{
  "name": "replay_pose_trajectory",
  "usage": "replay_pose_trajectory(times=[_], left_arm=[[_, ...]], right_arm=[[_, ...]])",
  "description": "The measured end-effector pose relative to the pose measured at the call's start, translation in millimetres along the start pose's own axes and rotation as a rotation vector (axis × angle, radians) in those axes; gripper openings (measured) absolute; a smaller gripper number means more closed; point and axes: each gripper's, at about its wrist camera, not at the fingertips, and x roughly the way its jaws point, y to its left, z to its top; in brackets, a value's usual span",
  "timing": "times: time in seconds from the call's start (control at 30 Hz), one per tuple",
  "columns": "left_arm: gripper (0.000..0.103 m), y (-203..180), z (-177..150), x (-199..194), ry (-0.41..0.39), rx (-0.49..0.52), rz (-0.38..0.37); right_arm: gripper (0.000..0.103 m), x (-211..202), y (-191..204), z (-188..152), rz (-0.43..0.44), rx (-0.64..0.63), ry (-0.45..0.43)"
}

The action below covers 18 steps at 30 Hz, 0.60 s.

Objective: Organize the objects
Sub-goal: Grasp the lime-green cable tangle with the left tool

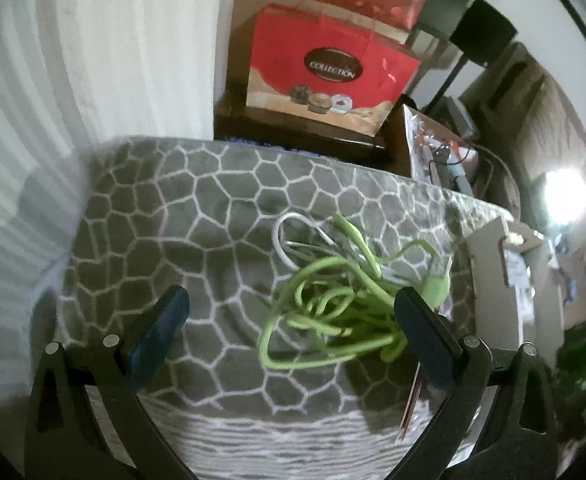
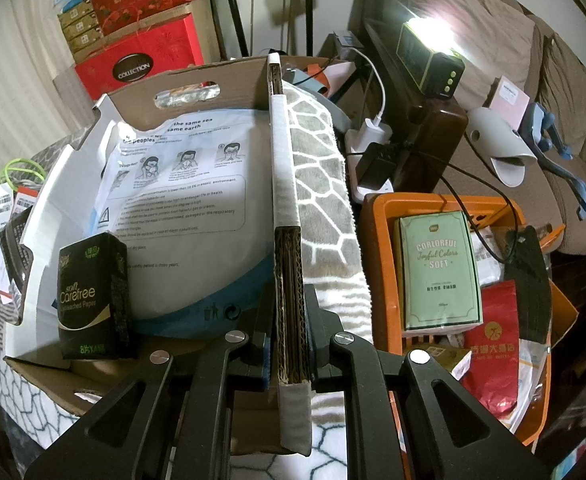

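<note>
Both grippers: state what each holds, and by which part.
Right gripper is shut on the cardboard box's upright side wall edge. Left gripper is open and holds nothing, above the green cable.

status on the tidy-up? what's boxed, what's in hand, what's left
Boxed: tissue pack and mask bag sit in the cardboard box. In hand: right gripper clamps the box wall; left gripper is open above the blanket. Left: green cable tangle.

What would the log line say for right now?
left gripper: open, above green cable | right gripper: shut on box wall | cable: loose on blanket
</note>
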Motion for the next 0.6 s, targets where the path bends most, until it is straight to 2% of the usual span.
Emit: replay_pose_trajectory(times=[0.13, 0.3, 0.4, 0.47, 0.53, 0.6], left_arm=[[0.099, 2, 8, 10, 0.016, -0.043, -0.065], [0.092, -9, 5, 16, 0.045, -0.003, -0.066], [0.092, -15, -1, 23, 0.069, 0.018, -0.061], [0.089, -15, -4, 27, 0.079, 0.008, -0.077], [0.082, -14, -7, 28, 0.089, -0.003, -0.112], [0.080, -16, -11, 31, 0.112, 0.006, -0.138]], right_arm=[[0.012, 1, -1, 1, 0.000, -0.001, 0.001], [0.012, 0, -1, 1, 0.000, -0.002, 0.000], [0.012, 1, -1, 1, 0.000, -0.001, 0.000], [0.012, 0, 0, 1, 0.000, -0.001, 0.001], [0.012, 0, -1, 1, 0.000, 0.000, 0.001], [0.012, 1, 0, 1, 0.000, -0.001, 0.001]])
